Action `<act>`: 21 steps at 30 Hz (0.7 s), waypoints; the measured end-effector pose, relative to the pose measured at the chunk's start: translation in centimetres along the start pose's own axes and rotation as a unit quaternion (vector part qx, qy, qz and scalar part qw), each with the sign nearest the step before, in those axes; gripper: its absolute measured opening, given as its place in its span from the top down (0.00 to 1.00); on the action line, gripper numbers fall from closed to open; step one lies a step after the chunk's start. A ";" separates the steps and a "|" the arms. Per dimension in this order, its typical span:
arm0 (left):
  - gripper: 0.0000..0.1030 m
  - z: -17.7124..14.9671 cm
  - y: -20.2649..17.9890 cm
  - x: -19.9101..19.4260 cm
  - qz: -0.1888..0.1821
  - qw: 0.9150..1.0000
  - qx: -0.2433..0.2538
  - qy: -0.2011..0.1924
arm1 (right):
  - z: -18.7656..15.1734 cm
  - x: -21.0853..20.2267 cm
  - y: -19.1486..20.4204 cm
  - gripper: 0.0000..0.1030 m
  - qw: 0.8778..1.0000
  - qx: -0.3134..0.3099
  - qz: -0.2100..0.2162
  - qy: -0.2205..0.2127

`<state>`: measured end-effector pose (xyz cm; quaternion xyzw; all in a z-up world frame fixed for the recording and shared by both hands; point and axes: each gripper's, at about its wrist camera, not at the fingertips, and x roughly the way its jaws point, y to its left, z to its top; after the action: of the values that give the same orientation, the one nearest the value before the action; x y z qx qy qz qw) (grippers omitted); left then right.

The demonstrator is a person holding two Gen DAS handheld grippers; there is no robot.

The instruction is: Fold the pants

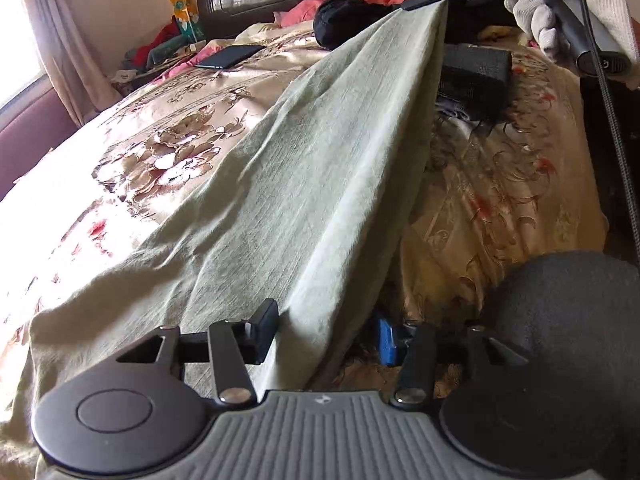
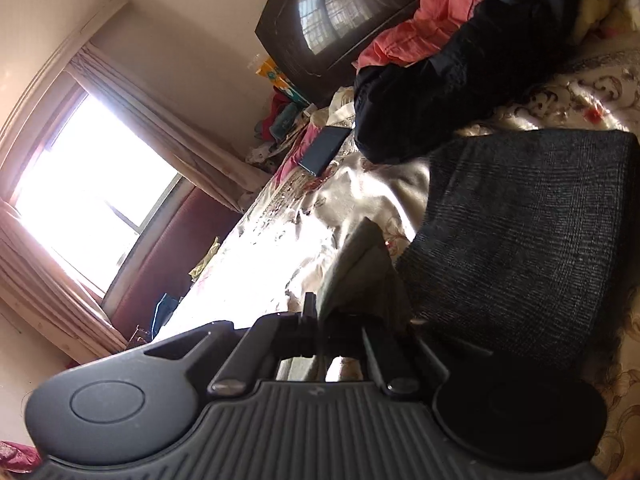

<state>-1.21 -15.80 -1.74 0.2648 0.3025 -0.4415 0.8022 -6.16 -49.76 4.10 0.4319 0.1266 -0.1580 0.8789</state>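
Two grips needed, only one secure

Pale green pants [image 1: 304, 184] stretch as a taut ridge from the right gripper [image 1: 426, 0], raised at the far end, down to the near edge of the bed [image 1: 120, 128], where the rest of the cloth lies spread. The right gripper's fingers [image 2: 310, 316] are clamped together on a small corner of the fabric. The left gripper [image 1: 328, 336] has its fingers [image 1: 264, 332] standing apart, straddling the near fold without pressing it, so that end is loose.

Risks, as I judge them: the pinch on the right takes only a little cloth, and a hard pull could slip it free and drop the leg. If the left closes off the crease it may catch a single layer, and the fold would skew. Dragging the pants could also sweep against the folded dark garment [image 2: 520, 240] just beside them, or the phone [image 1: 230, 56] farther up the bed.

No containers are in sight; everything lies directly on the bedspread
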 end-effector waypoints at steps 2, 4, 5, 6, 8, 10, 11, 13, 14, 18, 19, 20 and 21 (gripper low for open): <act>0.39 0.0 0.4 -0.3 0.000 1.000 -0.019 -0.006 | 0.0 1.4 0.0 0.96 0.998 -0.013 -0.046 0.034; 0.39 -0.5 1.1 -0.3 -0.013 0.999 -0.037 0.010 | -0.1 1.3 0.1 0.96 0.998 0.014 -0.041 0.043; 0.39 -0.9 1.3 -0.5 -0.015 0.999 -0.044 0.012 | -0.2 0.7 1.1 0.96 0.999 0.008 -0.023 0.028; 0.39 -1.4 1.7 -1.0 -0.018 0.998 -0.058 0.010 | -0.3 0.2 2.9 0.96 1.000 -0.016 -0.011 0.013; 0.39 -2.2 2.8 -2.5 -0.029 0.995 -0.091 0.004 | -1.0 -0.2 7.4 0.96 0.996 -0.082 0.015 0.012; 0.39 -3.4 4.5 -5.3 -0.010 0.991 -0.134 -0.018 | -2.9 -0.1 13.0 0.96 0.985 -0.167 0.046 0.024; 0.39 -4.0 5.3 -6.5 0.001 0.988 -0.151 -0.027 | -4.2 0.2 15.3 0.96 0.977 -0.202 0.062 0.033; 0.39 -5.9 7.3 -9.6 0.035 0.980 -0.193 -0.043 | -7.8 1.0 20.1 0.96 0.956 -0.268 0.099 0.063; 0.39 -7.2 8.4 -11.3 0.059 0.973 -0.216 -0.049 | -10.5 1.7 22.5 0.96 0.941 -0.304 0.119 0.083; 0.38 -12.2 11.5 -17.1 0.139 0.946 -0.287 -0.062 | -22.2 3.9 29.5 0.96 0.875 -0.422 0.179 0.157; 0.38 -13.5 12.1 -18.3 0.153 0.938 -0.304 -0.064 | -25.7 4.2 30.8 0.96 0.853 -0.456 0.191 0.170; 0.38 -15.0 12.6 -19.5 0.165 0.929 -0.325 -0.065 | -29.5 4.2 32.0 0.96 0.826 -0.494 0.203 0.180; 0.38 -16.2 13.0 -20.3 0.175 0.921 -0.342 -0.064 | -33.2 4.1 32.9 0.96 0.800 -0.527 0.215 0.188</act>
<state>-2.64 12.69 3.96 -0.0061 0.3321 -0.1797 0.9260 7.45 -4.94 6.57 -0.0604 0.2572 0.2109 0.9411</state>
